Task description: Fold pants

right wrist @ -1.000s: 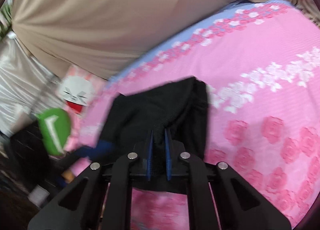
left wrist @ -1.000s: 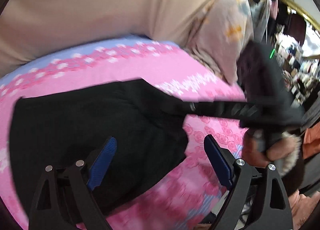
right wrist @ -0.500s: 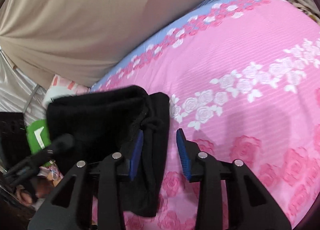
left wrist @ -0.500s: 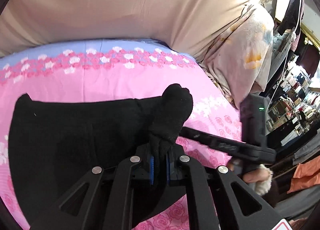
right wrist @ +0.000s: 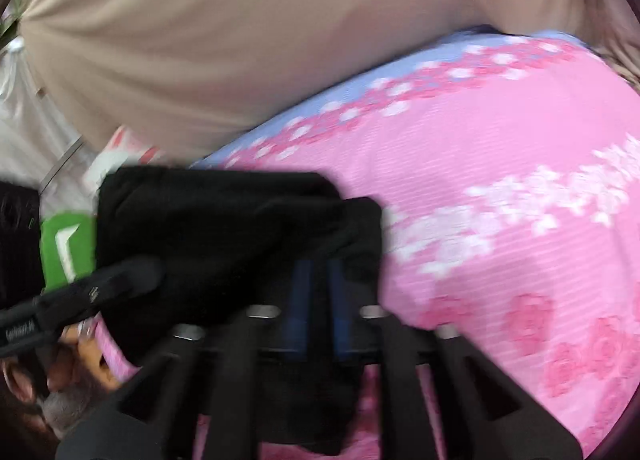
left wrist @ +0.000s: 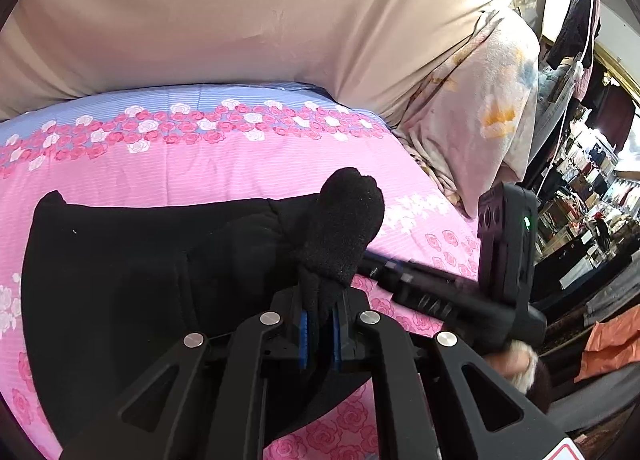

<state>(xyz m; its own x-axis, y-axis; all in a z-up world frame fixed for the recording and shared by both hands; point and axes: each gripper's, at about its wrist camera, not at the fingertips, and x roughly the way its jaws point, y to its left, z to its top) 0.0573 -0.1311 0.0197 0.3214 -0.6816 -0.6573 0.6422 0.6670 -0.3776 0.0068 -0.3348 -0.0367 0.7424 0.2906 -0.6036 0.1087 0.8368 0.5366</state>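
Folding mid-way: left gripper (left wrist: 320, 324) pinches a bunch of the pants (left wrist: 120, 280). Right gripper (right wrist: 318, 300) jaws, just opening, blur with cloth between them and I can't tell the grip; next, carry the fold across

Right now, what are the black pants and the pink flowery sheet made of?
The pants look like soft, matte knit or fleece: the pinched bit shows a fuzzy, nubbly surface. The sheet looks like thin woven cotton or a blend, smooth, with fine ribbed stripes and printed roses; I can't be sure.
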